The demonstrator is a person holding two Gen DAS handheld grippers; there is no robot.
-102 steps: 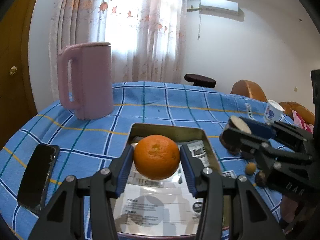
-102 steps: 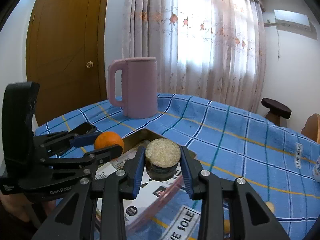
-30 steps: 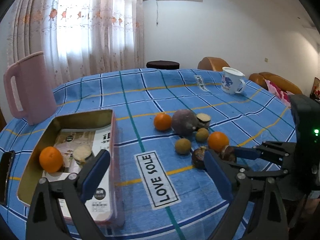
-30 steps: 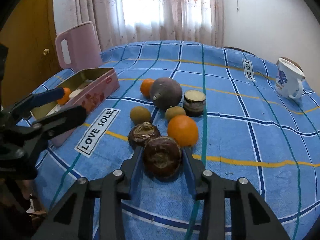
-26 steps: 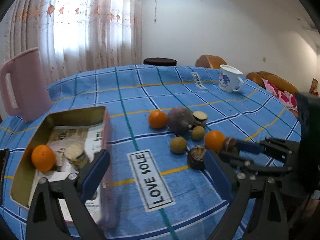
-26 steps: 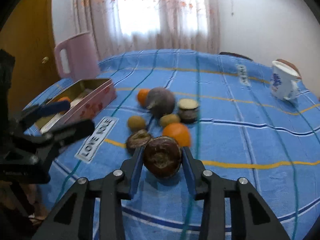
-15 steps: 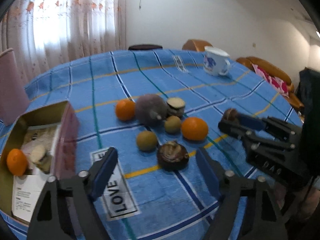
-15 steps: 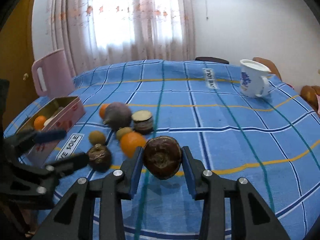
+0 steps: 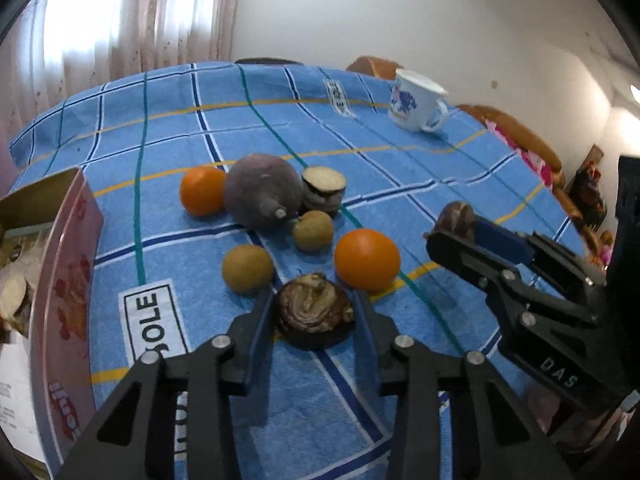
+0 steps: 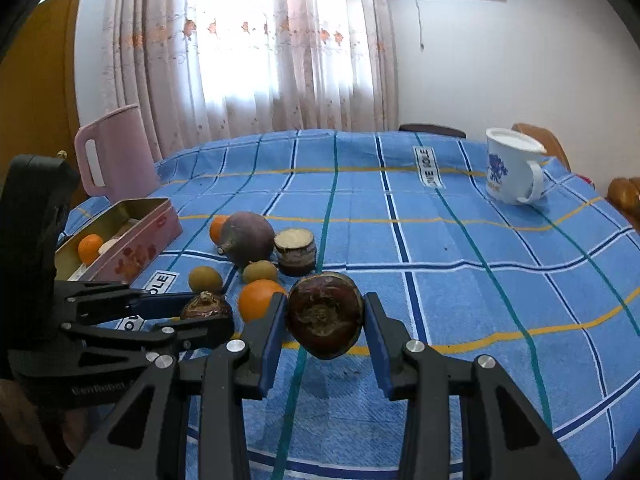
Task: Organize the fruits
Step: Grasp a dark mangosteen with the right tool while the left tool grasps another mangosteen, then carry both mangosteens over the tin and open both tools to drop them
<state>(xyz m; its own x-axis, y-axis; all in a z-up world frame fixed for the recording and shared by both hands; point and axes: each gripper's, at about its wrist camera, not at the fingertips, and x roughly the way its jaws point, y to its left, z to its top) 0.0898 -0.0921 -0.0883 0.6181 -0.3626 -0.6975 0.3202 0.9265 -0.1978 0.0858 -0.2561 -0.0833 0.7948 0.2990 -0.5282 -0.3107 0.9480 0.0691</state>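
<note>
Right gripper [image 10: 325, 322] raised above tablecloth [image 10: 460, 248], clamped on dark brown fruit [image 10: 324, 316]; left gripper [image 9: 314, 316] low, level, fingers flanking wrinkled brown fruit [image 9: 314, 309], contact unclear

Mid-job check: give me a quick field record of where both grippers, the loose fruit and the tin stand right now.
right gripper: shut on a dark brown fruit, lifted off the cloth
left gripper: fingers either side of a second dark fruit on the tablecloth; contact unclear
loose fruit: two oranges, two small brown fruits, large purple round one, cut piece
tin: holds an orange
bystanders: mug, pink jug
</note>
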